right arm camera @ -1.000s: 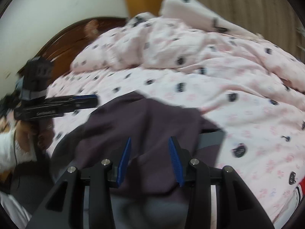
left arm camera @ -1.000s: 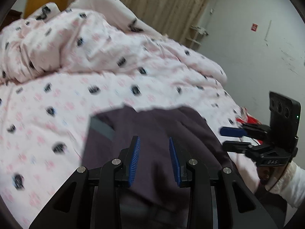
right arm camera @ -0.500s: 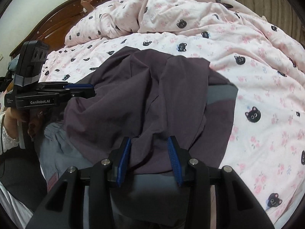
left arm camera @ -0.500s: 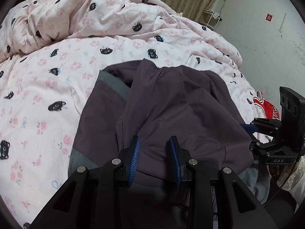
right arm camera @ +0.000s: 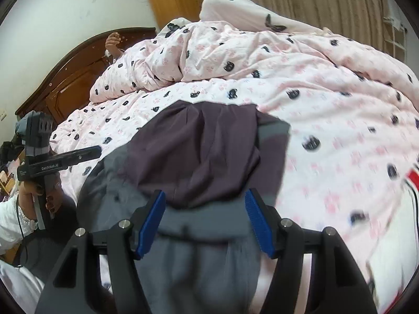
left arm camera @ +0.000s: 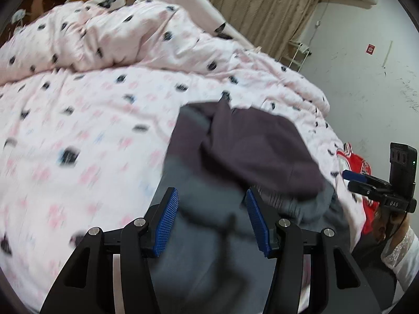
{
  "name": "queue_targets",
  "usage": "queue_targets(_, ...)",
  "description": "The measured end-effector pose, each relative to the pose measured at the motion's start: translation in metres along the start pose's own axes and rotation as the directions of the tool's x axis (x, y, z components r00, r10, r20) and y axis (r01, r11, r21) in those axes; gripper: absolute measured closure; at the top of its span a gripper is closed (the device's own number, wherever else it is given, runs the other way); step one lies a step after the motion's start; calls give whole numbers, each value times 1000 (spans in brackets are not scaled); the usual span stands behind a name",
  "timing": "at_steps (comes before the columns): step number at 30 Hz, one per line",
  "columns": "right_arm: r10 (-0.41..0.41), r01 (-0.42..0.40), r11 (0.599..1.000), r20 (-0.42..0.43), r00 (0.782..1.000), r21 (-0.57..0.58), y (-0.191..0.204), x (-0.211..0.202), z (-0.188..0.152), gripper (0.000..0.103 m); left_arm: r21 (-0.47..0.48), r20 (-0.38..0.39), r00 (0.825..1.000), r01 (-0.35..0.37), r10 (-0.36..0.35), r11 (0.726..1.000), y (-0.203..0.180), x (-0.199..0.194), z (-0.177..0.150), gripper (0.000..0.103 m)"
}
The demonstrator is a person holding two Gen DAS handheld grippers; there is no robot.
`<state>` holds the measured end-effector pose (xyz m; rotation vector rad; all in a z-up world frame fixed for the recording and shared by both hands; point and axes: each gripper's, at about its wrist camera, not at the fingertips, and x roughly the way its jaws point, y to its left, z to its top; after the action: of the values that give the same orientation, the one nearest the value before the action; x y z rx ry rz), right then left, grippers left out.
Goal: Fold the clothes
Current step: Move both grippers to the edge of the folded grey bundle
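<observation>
A dark purple garment [right arm camera: 207,151] lies folded over grey cloth [right arm camera: 199,259] on a pink cat-print bed [right arm camera: 327,120]. Left tongs [left arm camera: 212,222] and right tongs [right arm camera: 205,221] both hover spread above its near edge, holding nothing, probably between folds.

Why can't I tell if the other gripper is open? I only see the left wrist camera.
Observer: The right wrist camera shows it. The right gripper is wide open, and the grey cloth under it is not pinched.
Operator: What does my gripper look like from there?
Observer: The left gripper shows side-on at the left edge, and its side reads GenRobot.AI.
Operator: Who holds it?
Observer: A hand with a white sleeve grips its handle from below.
</observation>
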<state>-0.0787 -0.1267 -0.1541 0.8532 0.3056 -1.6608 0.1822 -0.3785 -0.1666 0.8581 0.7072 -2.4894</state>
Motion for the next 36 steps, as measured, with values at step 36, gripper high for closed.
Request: queue_targets(36, -93, 96, 994, -73, 993, 43, 19, -32, -78, 38, -61, -99, 991, 80, -86, 995, 57, -19, -124, 54)
